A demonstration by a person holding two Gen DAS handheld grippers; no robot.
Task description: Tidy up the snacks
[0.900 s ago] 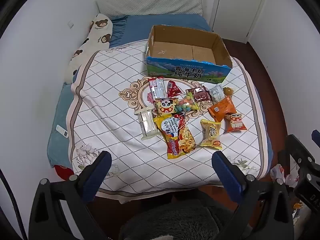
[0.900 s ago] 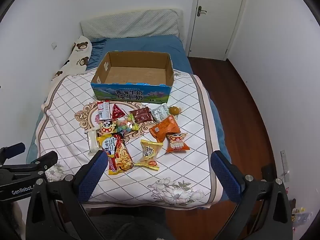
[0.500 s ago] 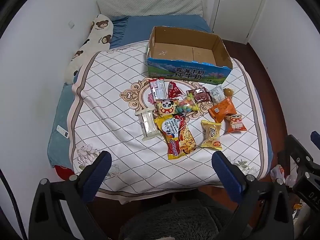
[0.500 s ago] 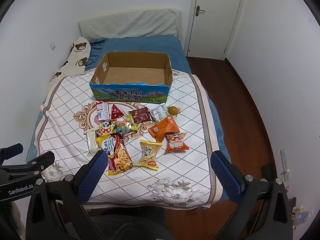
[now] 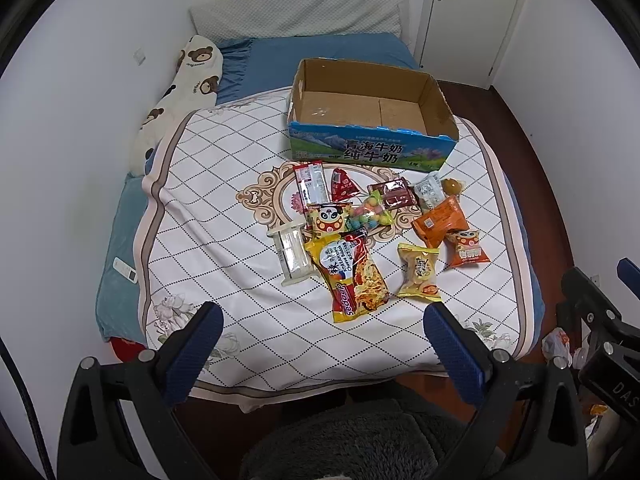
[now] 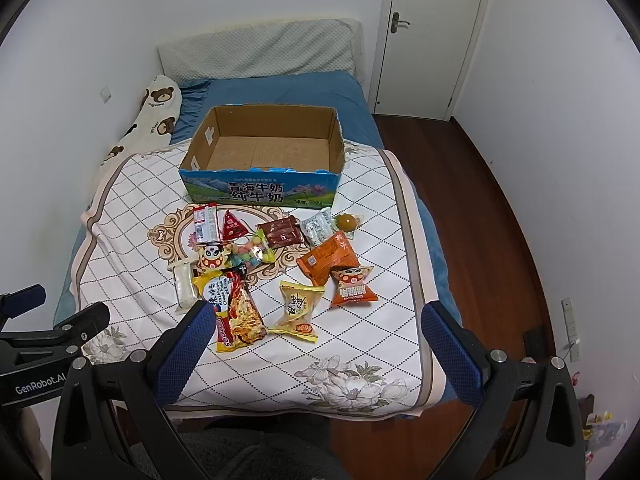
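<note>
Several snack packets lie in a loose cluster on a white quilted blanket (image 5: 208,216) (image 6: 132,208) spread over a bed. Among them are a long yellow-red noodle pack (image 5: 350,274) (image 6: 234,308), a yellow bun pack (image 5: 418,272) (image 6: 298,306), an orange pack (image 5: 440,222) (image 6: 328,258) and a clear plastic pack (image 5: 290,254). Behind them stands an empty open cardboard box (image 5: 372,152) (image 6: 260,192) with blue printed sides. My left gripper (image 5: 322,338) and right gripper (image 6: 314,336) hover open over the near edge of the bed, short of the snacks, with nothing between the fingers.
A bear-print pillow (image 5: 180,92) (image 6: 148,120) lies along the left wall and a grey pillow (image 6: 260,50) at the head. A white door (image 6: 432,32) and wooden floor (image 6: 480,200) are on the right. A remote (image 5: 125,270) lies on the blue sheet.
Both views have shifted slightly toward the bed, so the snacks sit a little closer and lower in frame. Both grippers stay open; no snack has moved.
</note>
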